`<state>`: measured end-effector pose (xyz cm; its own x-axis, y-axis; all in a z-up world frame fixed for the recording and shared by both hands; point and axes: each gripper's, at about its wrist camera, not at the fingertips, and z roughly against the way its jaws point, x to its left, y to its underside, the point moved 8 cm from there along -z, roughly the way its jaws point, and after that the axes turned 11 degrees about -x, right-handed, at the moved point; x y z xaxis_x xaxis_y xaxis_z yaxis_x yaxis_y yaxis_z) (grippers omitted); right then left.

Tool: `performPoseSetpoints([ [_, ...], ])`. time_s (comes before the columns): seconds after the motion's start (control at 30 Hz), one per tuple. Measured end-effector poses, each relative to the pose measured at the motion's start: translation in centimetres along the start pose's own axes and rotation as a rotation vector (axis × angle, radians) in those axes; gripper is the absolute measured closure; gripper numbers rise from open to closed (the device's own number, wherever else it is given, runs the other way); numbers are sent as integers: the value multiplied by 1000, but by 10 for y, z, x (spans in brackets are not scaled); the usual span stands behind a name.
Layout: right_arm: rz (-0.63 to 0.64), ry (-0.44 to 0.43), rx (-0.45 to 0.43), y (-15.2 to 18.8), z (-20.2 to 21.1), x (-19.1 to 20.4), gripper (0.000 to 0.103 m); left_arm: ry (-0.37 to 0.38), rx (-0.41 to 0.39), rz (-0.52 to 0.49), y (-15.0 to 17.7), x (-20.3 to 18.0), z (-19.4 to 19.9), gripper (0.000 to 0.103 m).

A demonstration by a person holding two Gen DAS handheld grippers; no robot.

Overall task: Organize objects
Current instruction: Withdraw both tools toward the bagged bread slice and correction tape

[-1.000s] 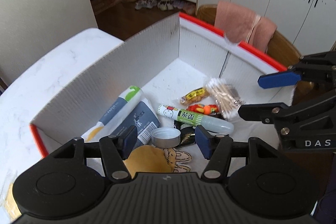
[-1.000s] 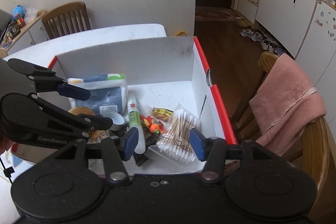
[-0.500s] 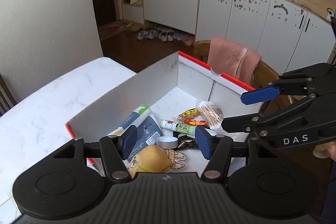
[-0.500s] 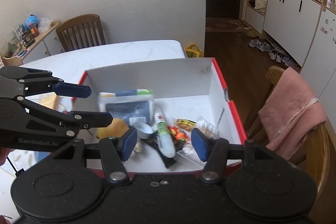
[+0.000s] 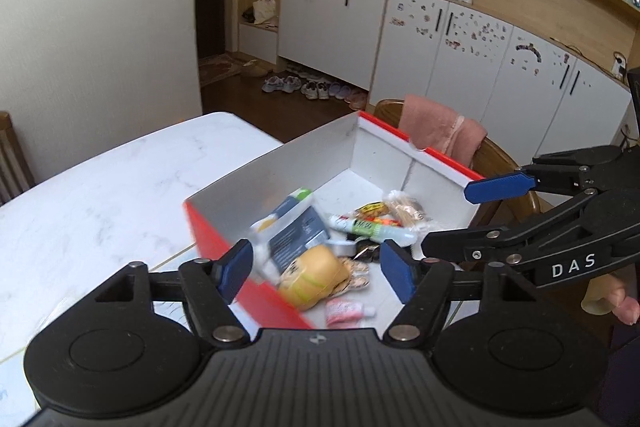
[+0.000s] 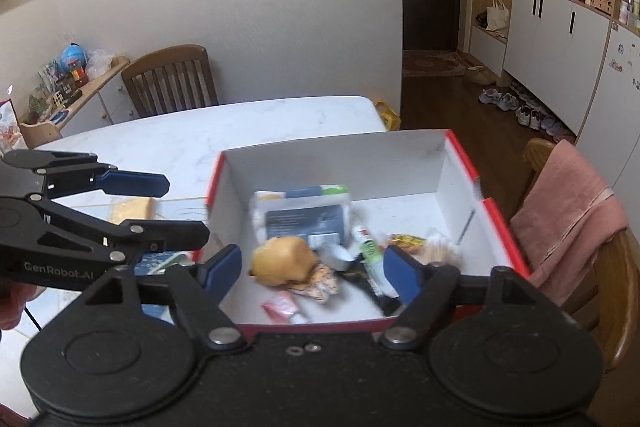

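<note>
Tools, left tool [image 5: 316, 269] and right tool [image 6: 314, 273], opening empty above the filled box [image 6: 496, 227]; sorting looks finished, next comes pulling clear.

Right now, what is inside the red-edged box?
The red-edged box holds a tissue pack, yellow plush, glue stick, cotton swabs, pink tube and snack packets. Whatever lies beneath them is covered.

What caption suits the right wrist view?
Empty right gripper, jaws opening, above a red-edged box of small household items.
</note>
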<state>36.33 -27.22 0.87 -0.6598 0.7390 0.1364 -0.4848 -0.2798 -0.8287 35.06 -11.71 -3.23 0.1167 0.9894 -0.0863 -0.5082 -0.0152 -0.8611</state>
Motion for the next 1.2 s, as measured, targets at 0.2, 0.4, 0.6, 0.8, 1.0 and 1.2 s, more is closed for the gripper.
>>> performPoseSetpoints([
  [0.2,-23,-22,-16,2,-5,33,6,-40,-25,11,17,29,28,24],
  [0.4,-34,-56,-25,0,-15,69,1,-86,-26,43,35,66,51,24],
  [0.6,-9,-78,-9,4,-28,107,1,-157,-17,92,53,109,67,11],
  [0.8,12,-82,22,18,-42,141,1,-244,8,162,70,152,67,0],
  [1.0,27,-55,58,37,-57,165,1,-296,45,233,82,188,52,0],
  [1.2,35,-37,82,50,-74,183,1,-363,87,269,88,213,22,0],
])
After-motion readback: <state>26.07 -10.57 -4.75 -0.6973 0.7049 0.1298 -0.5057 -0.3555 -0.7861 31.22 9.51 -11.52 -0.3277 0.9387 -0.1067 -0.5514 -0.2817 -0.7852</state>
